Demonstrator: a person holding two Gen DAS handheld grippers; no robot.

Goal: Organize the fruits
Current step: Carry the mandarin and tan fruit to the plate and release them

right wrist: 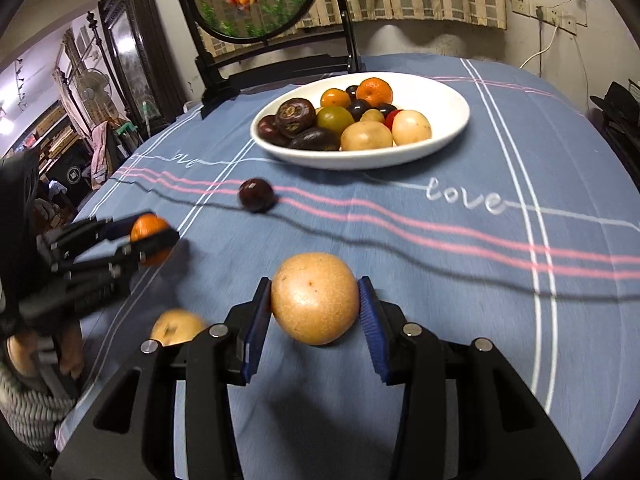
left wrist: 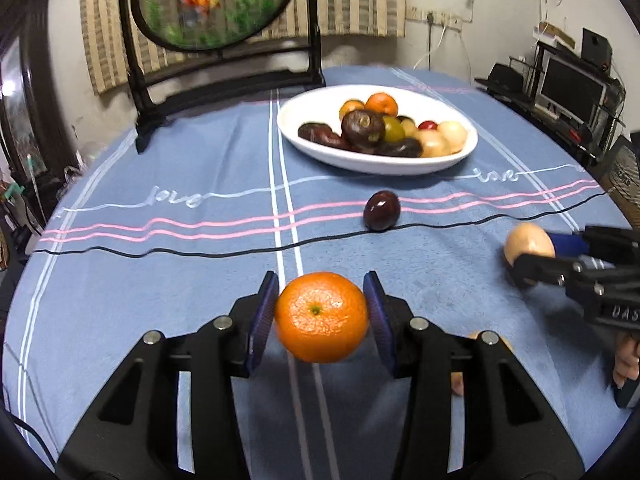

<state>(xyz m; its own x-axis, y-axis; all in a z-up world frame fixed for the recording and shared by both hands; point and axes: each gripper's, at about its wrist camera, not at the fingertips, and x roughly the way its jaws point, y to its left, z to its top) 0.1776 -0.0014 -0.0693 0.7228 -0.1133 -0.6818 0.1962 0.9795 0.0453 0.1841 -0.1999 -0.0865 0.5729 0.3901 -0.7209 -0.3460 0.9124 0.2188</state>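
Both claws loaded, fruit bound for the plate!
Left claw [left wrist: 321, 312] clamps the orange [left wrist: 321, 317], right claw [right wrist: 315, 300] pinches the tan pear [right wrist: 315, 298], each carried clear of the surface [left wrist: 160, 280]; the white plate [left wrist: 304, 144] waits at twelve o'clock, a dark plum [left wrist: 381, 210] short of it.

bowl [left wrist: 452, 160] behind plum [left wrist: 381, 211] | plum on tablecloth [left wrist: 160, 280] | stand [left wrist: 224, 80] left-behind bowl
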